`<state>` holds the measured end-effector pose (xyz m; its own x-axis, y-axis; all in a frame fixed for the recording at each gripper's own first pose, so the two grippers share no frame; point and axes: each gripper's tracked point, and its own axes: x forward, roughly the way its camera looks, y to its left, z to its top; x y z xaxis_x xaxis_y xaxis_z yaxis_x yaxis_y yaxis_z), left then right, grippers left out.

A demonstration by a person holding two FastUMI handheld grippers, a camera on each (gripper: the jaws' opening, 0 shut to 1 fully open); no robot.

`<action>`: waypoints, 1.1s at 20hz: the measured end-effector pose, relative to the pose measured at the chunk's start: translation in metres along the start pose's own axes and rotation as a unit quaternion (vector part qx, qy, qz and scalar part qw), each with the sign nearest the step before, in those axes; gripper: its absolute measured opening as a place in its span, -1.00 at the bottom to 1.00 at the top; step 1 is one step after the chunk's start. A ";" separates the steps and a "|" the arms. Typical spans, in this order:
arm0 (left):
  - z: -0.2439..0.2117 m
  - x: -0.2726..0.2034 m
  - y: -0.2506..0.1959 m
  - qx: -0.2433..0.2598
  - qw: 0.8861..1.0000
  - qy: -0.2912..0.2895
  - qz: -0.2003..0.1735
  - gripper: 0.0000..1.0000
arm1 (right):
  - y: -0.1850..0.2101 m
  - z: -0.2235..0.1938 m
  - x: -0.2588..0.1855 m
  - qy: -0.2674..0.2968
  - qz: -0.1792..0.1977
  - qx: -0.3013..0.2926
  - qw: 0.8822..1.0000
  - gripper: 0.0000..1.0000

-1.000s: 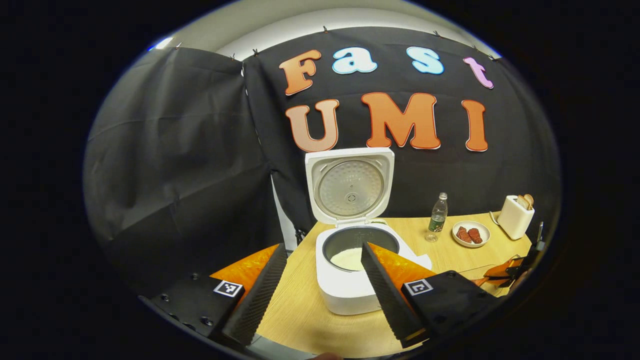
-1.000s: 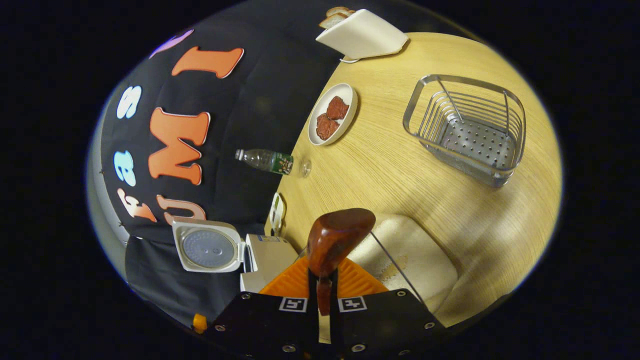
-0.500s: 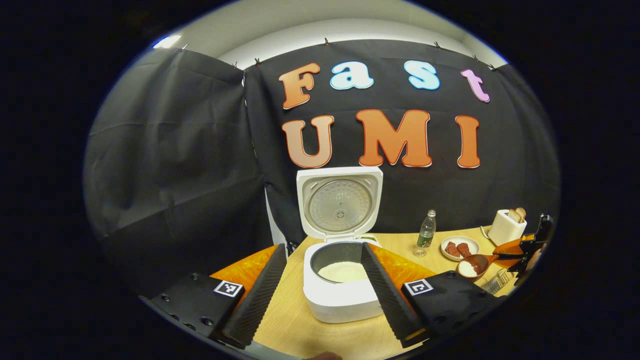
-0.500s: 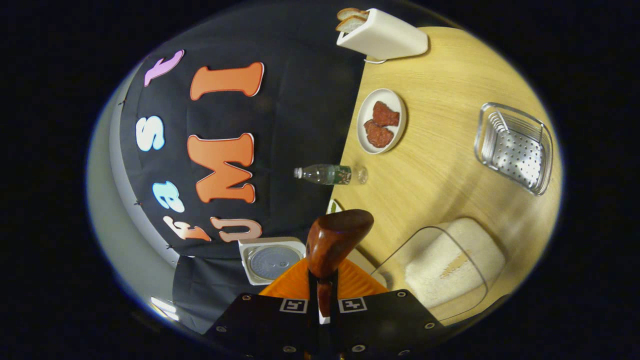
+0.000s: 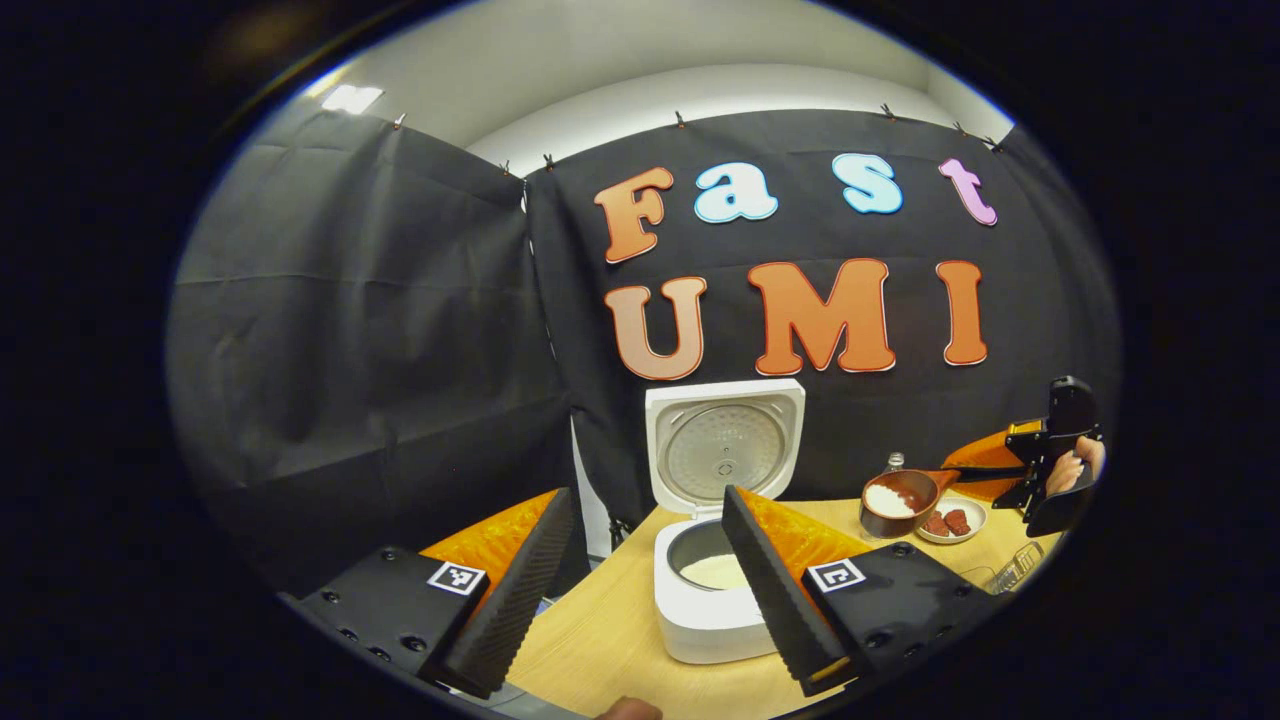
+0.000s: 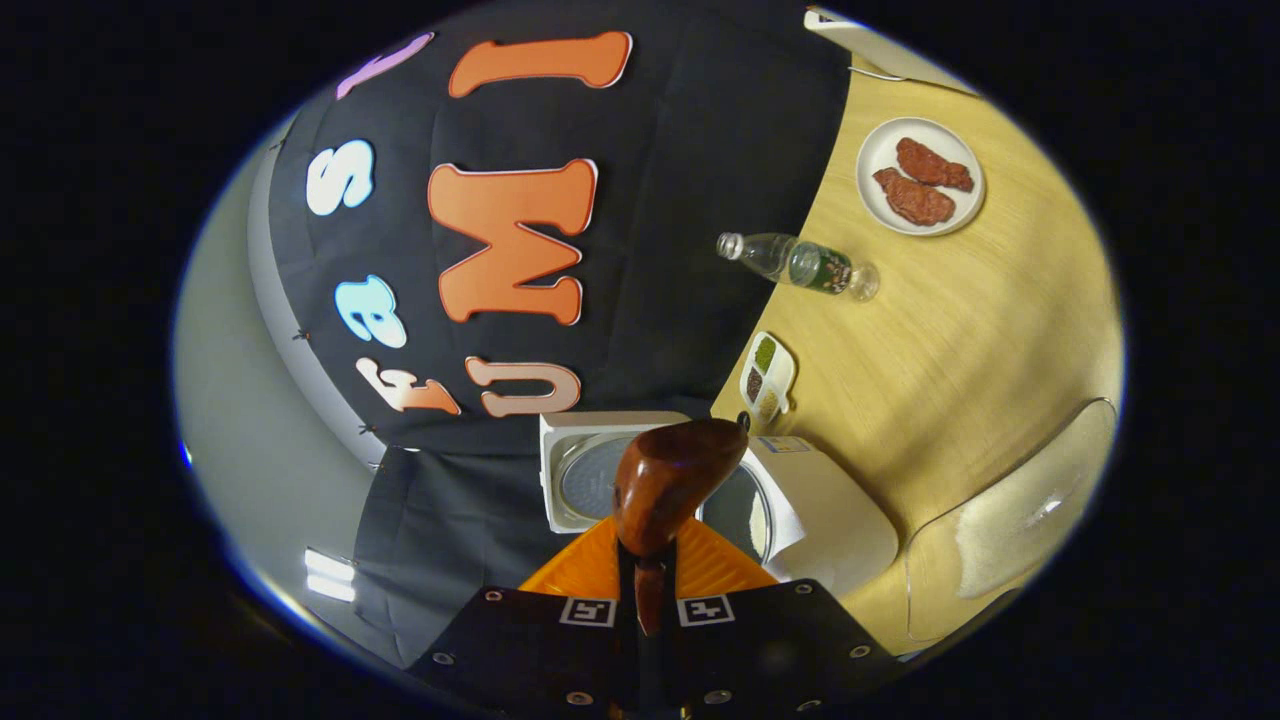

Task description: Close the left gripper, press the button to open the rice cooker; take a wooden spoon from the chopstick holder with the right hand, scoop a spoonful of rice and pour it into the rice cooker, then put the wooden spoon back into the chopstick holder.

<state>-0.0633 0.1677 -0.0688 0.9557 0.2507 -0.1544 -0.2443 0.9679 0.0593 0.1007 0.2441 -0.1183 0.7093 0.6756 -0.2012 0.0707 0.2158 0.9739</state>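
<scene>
Since half a second ago the right gripper (image 5: 1010, 478) has lifted and carried the wooden spoon (image 5: 897, 492) toward the cooker, so the rice-filled bowl now hangs above the table (image 5: 620, 640), right of the pot. Up close, the left gripper (image 5: 640, 590) sits with its jaws wide apart and nothing between them. Just past it is the rice cooker (image 5: 705, 620), lid (image 5: 724, 446) standing upright, rice in the pot. In the right gripper view both fingers clamp tight on the spoon handle (image 6: 648, 592). Further back there's a water bottle (image 6: 800, 264) and a plate of meat (image 6: 920, 177).
</scene>
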 end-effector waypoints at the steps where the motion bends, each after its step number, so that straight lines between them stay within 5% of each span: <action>1: -0.001 0.001 0.006 -0.002 1.000 0.001 0.005 0.94 | 0.006 -0.004 0.012 0.007 0.003 -0.002 1.000 -0.84; 8: -0.029 0.017 0.041 -0.014 0.998 0.026 0.054 0.94 | 0.020 -0.025 0.089 0.026 -0.023 -0.079 0.996 -0.84; 14: -0.040 0.028 0.055 -0.019 0.997 0.045 0.064 1.00 | 0.015 -0.024 0.137 0.009 -0.069 -0.189 0.979 -0.84; 22: -0.057 0.033 0.057 -0.004 0.995 0.070 0.065 1.00 | 0.022 -0.041 0.179 -0.002 -0.107 -0.391 0.914 -0.84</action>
<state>-0.0551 0.2327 -0.1265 0.8836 0.3734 -0.2825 -0.3662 0.9271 0.0798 0.2005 0.3984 -0.1371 0.7407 0.5565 -0.3763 -0.3132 0.7816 0.5394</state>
